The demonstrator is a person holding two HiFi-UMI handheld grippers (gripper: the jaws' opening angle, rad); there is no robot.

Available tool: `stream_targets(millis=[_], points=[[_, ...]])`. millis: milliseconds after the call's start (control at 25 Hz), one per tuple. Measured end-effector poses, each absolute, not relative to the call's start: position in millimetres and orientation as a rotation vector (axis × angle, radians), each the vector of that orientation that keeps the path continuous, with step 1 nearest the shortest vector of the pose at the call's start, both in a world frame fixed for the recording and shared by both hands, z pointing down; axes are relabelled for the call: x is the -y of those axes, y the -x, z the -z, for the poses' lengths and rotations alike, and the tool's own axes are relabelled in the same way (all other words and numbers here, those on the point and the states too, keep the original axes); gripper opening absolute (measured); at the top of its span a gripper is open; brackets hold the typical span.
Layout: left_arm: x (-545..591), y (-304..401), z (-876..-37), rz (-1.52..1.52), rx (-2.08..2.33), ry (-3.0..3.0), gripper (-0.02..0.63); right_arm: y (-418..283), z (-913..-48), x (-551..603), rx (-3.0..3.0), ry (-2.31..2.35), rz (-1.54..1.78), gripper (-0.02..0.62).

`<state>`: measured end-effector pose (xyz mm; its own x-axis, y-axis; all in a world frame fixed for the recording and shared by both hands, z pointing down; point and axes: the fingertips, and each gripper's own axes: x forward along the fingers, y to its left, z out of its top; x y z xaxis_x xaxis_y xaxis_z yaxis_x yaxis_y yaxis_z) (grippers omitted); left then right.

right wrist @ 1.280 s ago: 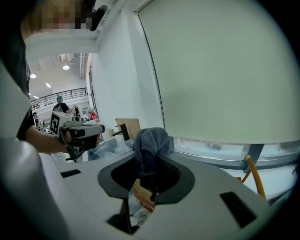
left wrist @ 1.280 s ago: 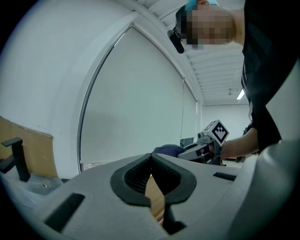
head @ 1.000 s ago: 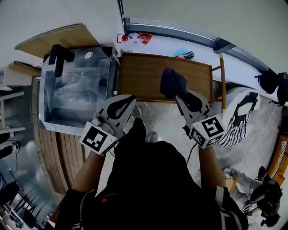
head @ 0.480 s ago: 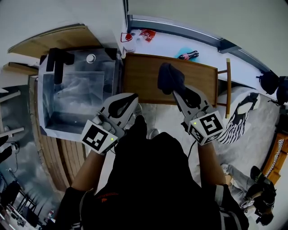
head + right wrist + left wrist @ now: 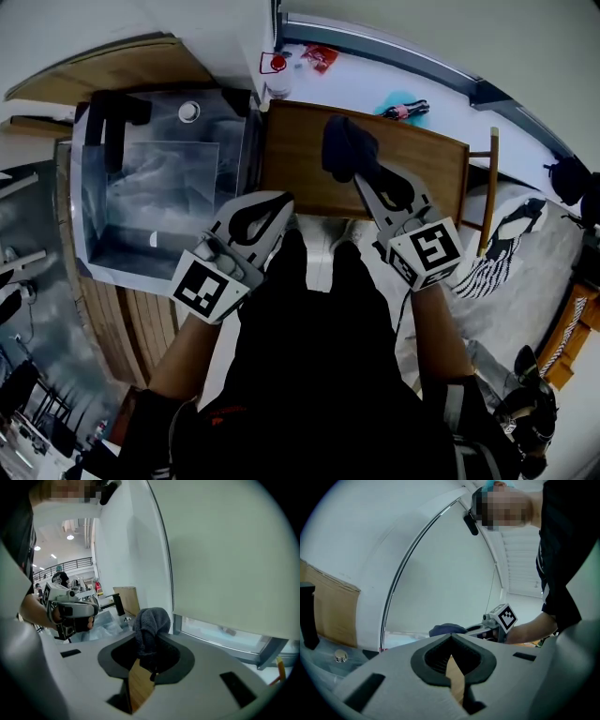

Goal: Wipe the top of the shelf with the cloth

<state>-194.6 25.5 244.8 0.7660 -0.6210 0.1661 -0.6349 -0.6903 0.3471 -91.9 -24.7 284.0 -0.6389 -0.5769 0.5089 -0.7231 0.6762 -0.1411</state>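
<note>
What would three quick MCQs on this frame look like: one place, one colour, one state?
1. Where is the cloth?
A. on the window sill
B. at the wooden shelf top
C. on the floor

2. What colour is the cloth?
A. dark grey-blue
B. red
C. yellow

3. What state are the left tongs in?
A. shut on the cloth
B. wide open
C. shut with nothing in them

Answers:
1. B: the head view shows the cloth over the brown top, in the right tongs.
2. A: it looks dark grey-blue in the right gripper view.
3. C: in the left gripper view the tips meet and only wood shows through the gap.
</note>
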Motion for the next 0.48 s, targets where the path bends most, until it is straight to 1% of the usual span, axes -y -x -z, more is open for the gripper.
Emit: stream_targets(millis=[480], points=[[3.2,198.8,-289.5,-0.113,1.155,-2.491,0.018,98.9,-369.9,68.2,2.447,-0.855,-0.473,0.083]])
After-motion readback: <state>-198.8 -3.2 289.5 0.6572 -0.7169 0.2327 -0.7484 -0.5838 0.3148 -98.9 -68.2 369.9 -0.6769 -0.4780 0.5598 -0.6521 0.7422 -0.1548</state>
